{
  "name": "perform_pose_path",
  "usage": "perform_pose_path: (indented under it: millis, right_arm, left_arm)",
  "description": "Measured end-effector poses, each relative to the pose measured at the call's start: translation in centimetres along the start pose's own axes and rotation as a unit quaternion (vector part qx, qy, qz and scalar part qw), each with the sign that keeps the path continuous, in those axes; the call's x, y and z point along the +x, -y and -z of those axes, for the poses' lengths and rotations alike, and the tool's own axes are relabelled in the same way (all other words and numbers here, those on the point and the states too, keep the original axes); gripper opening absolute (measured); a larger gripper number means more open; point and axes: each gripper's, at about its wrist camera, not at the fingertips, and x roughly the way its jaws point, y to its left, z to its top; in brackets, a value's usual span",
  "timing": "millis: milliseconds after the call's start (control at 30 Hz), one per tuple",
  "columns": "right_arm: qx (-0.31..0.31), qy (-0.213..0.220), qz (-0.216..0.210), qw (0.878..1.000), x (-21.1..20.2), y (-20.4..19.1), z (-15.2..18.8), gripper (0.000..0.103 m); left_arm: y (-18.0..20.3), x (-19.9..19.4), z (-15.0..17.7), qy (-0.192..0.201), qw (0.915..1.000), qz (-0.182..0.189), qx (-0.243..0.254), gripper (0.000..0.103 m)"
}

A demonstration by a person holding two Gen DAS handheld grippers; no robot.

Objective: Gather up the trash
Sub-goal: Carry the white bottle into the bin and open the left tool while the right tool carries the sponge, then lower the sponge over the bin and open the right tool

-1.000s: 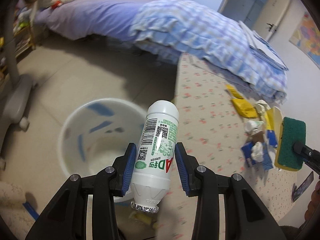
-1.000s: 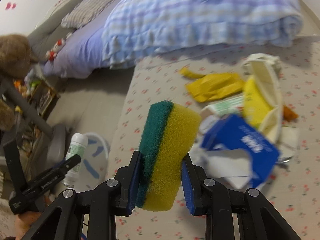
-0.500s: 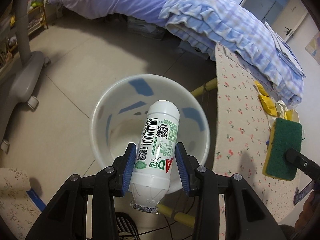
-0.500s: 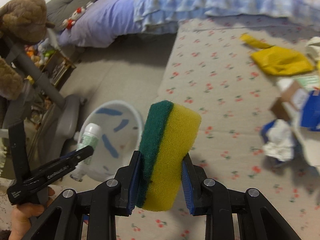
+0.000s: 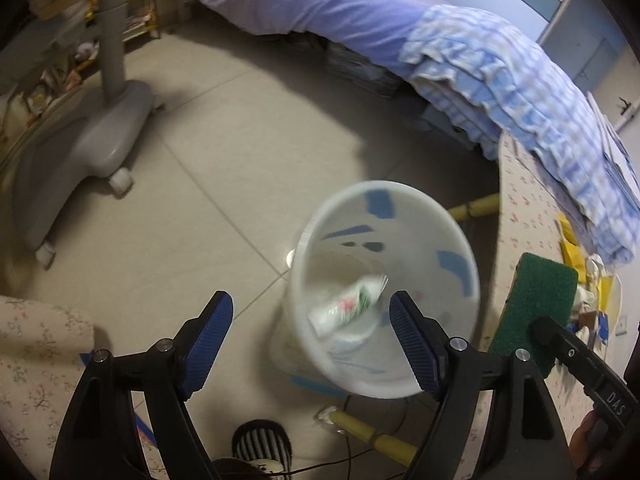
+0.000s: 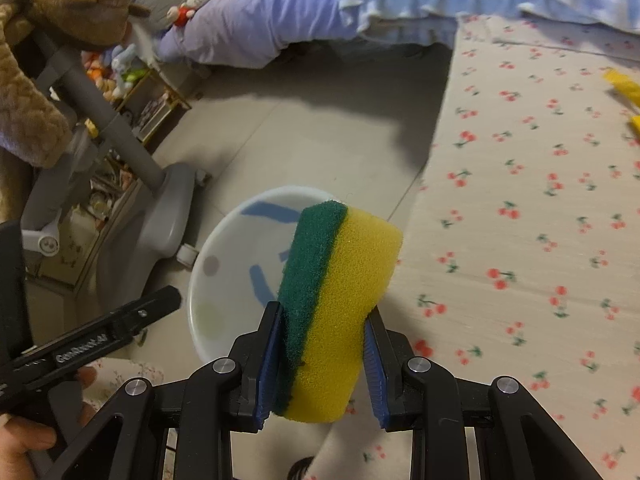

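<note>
My left gripper (image 5: 310,326) is open and empty above the white plastic bin (image 5: 452,236) on the floor. The white bottle with a green label (image 5: 348,306) lies blurred inside the bin. My right gripper (image 6: 322,354) is shut on a yellow sponge with a green scouring side (image 6: 340,304), held above the table edge by the bin (image 6: 224,248). The sponge (image 5: 536,300) and right gripper also show at the right of the left wrist view. The left gripper shows in the right wrist view (image 6: 120,322) beside the bin.
A cherry-print tablecloth (image 6: 520,200) covers the table right of the bin. Yellow wrappers and other trash (image 5: 576,256) lie on it. A grey wheeled stand (image 5: 92,136) stands left of the bin, a bed (image 5: 360,12) behind. Yellow table legs (image 5: 384,438) sit by the bin.
My left gripper has opened and the bottle has dropped into the bin. The right gripper with the sponge has moved left toward the bin.
</note>
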Motion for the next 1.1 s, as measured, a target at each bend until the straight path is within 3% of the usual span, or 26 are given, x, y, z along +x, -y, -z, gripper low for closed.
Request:
perform_pose_path:
  millis: [167,233,267,300,600,1100]
  right_arm:
    - [-0.006,-0.007,-0.002,1.000,1.4,-0.3,-0.1,0.037]
    - [-0.007,-0.006,-0.005,1.000,1.6,-0.3,-0.1,0.050]
    - [-0.007,-0.006,-0.002,1.000,1.7,-0.3,-0.2,0.070]
    - [-0.005,-0.004,0.002,1.000,1.6,-0.2,-0.2,0.079]
    - [-0.010,0.012,0.046,0.999,-1.3,0.7,-0.2,0.080]
    - [0.028,0.059,0.112,0.992,-11.0,7.5,0.7,0.081]
  left_arm:
    - [-1.2,-0.2,-0.5,0.009,0.9998,-0.016,-0.010,0.088]
    - [-1.3,-0.1,-0.4,0.012,0.9997,-0.020,-0.009,0.091]
    - [-1.3,-0.1,-0.4,0.012,0.9997,-0.022,-0.007,0.092]
    - [-1.2,-0.1,-0.4,0.010,0.9997,-0.024,-0.005,0.093]
    - [0.1,0.0,0.2,0.000,0.9999,-0.010,0.008,0.095]
    - [4.8,-0.6,2.0,-0.015,0.9977,0.018,0.064,0.095]
